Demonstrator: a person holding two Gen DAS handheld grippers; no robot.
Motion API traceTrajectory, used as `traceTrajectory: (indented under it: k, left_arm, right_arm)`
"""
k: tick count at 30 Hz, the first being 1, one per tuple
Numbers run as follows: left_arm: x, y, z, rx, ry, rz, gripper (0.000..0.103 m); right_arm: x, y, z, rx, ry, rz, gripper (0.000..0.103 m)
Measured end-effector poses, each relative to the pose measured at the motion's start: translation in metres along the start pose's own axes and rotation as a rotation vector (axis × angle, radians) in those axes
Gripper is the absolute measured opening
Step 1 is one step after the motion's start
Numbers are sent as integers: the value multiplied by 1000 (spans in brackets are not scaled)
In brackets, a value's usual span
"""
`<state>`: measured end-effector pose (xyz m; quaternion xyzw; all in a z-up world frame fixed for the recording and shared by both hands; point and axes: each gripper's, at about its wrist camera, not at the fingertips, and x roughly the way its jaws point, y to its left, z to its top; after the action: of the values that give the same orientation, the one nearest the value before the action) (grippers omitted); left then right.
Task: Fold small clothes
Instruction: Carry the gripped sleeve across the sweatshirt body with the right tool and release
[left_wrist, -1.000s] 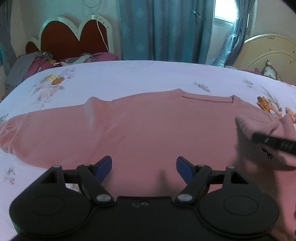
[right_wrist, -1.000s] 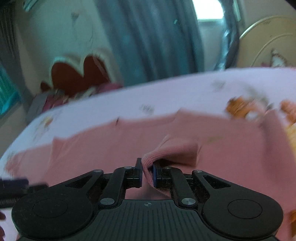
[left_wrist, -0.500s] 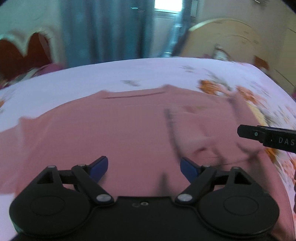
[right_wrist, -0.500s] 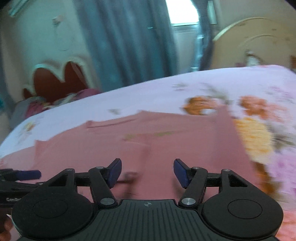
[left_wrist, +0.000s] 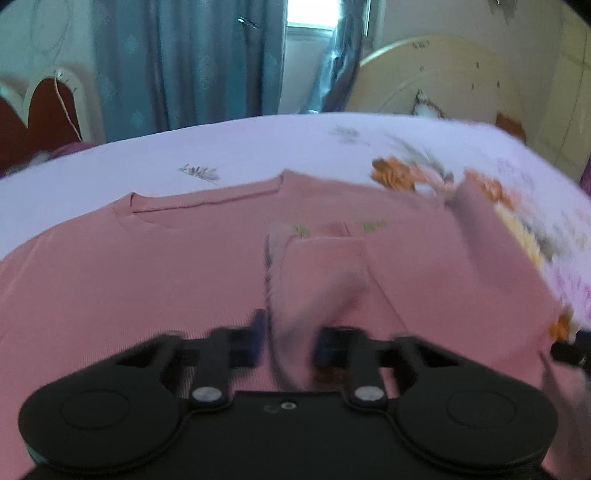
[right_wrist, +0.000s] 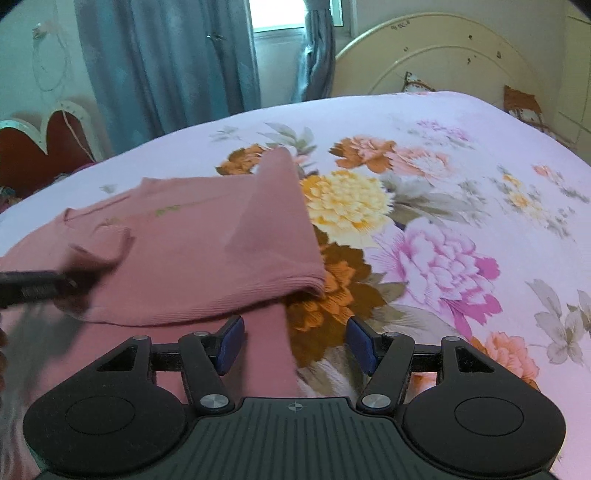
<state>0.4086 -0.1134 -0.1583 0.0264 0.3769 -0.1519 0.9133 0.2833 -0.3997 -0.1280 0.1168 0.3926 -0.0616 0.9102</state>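
A pink long-sleeved top (left_wrist: 155, 266) lies spread on the flowered bed sheet, neckline at the far side. Its right sleeve is folded back over the body (right_wrist: 207, 236). My left gripper (left_wrist: 290, 341) has its blue pads closing on the cuff end of that folded sleeve (left_wrist: 321, 280); the view is blurred, with cloth between the pads. My right gripper (right_wrist: 295, 341) is open and empty, low over the top's right edge and the sheet. The left gripper shows at the left edge of the right wrist view (right_wrist: 33, 288).
The bed sheet (right_wrist: 461, 206) with large flowers extends right of the top. A cream headboard (right_wrist: 436, 59) stands at the far right, blue curtains (right_wrist: 166, 62) and a window behind. A red heart-shaped headboard (left_wrist: 33, 118) is at the far left.
My right gripper let go of the sleeve, opened and drew back to the right. My left gripper swung right and its jaws narrowed around the folded sleeve's cuff.
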Motion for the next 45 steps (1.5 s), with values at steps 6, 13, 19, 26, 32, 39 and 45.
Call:
traceTrajectory:
  k: [6, 13, 19, 26, 32, 39, 45]
  left_arm:
    - [-23, 19, 28, -96, -123, -21, 8]
    - [-57, 47, 59, -184, -248, -20, 8]
    - [-46, 81, 25, -241, -161, 48, 8]
    - [-19, 93, -8, -256, -23, 87, 18]
    - [-35, 119, -10, -289, -42, 150, 64]
    - [-45, 130, 8, -286, -117, 179, 59]
    - [-25, 97, 9, -199, -103, 129, 59]
  right_arm:
    - [22, 4, 9, -8, -6, -17, 61]
    - [37, 15, 21, -25, -31, 0, 38]
    - [45, 18, 25, 3, -25, 7, 8]
    - [39, 4, 20, 56, 22, 14, 8]
    - [7, -8, 12, 45, 22, 23, 23]
    - [11, -10, 42, 34, -37, 33, 42]
    - [66, 4, 78, 53, -29, 85, 42]
